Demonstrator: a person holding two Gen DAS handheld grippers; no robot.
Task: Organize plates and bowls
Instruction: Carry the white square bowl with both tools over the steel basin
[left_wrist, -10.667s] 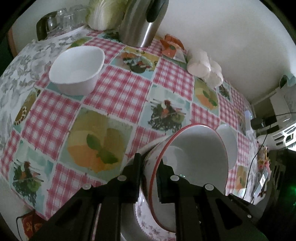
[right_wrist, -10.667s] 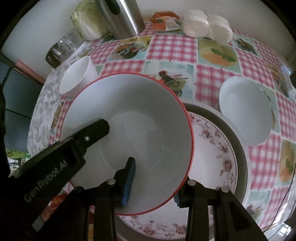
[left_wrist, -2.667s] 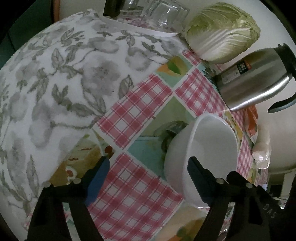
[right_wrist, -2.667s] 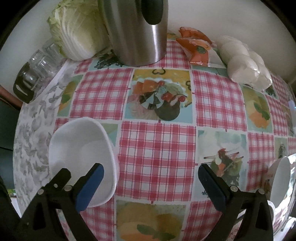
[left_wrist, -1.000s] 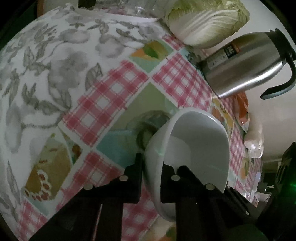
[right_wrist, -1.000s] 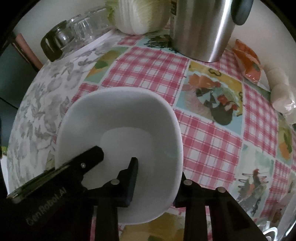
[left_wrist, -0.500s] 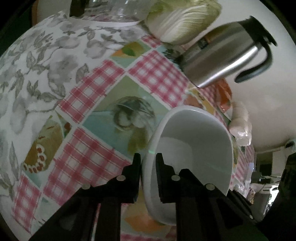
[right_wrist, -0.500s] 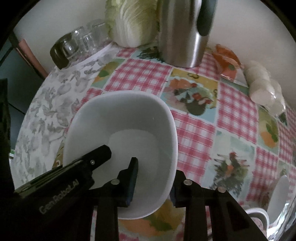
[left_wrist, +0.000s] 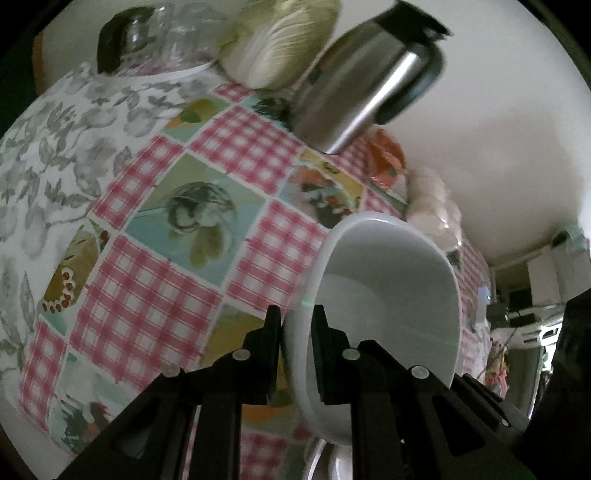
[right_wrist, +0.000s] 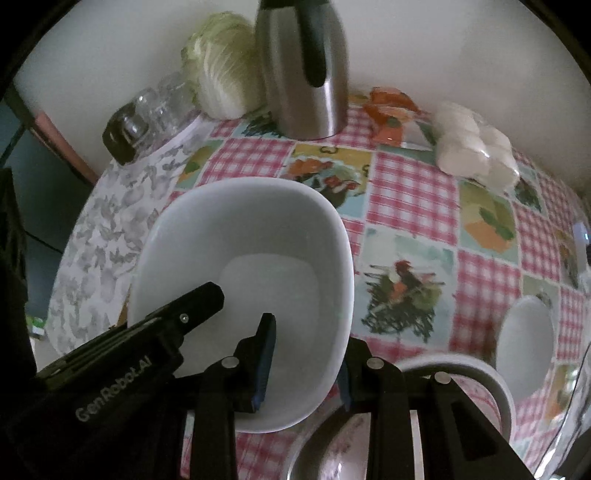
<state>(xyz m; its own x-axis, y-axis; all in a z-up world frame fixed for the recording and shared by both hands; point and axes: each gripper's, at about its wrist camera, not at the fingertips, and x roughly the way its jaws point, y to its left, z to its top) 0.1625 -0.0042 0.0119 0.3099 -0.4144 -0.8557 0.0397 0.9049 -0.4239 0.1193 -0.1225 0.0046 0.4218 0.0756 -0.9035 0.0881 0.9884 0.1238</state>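
Bowl (right_wrist: 243, 280), white, squarish, is hanging off the desk (right_wrist: 410, 192) between my two tongs. Largest first: checkered desk is carrying a steel jug (right_wrist: 306, 70), a cabbage (right_wrist: 221, 62), glasses (right_wrist: 147, 107) and wrapped buns (right_wrist: 472, 147) along the wall. Next, a floral plate stack (right_wrist: 461, 391) is sitting low right, just beside my right tongs (right_wrist: 306, 369), with a small white bowl (right_wrist: 524, 339) further right. I'm pinching the held bowl's near-right rim wall with the right tongs, one finger inside, one outside. My left tongs (left_wrist: 295, 347) are pressed nearly together on the opposite rim. Bowl is tilting, mouth toward the right tongs. Stack is lying down-right of the bowl, nearer my right hand; likely I'm heading there.
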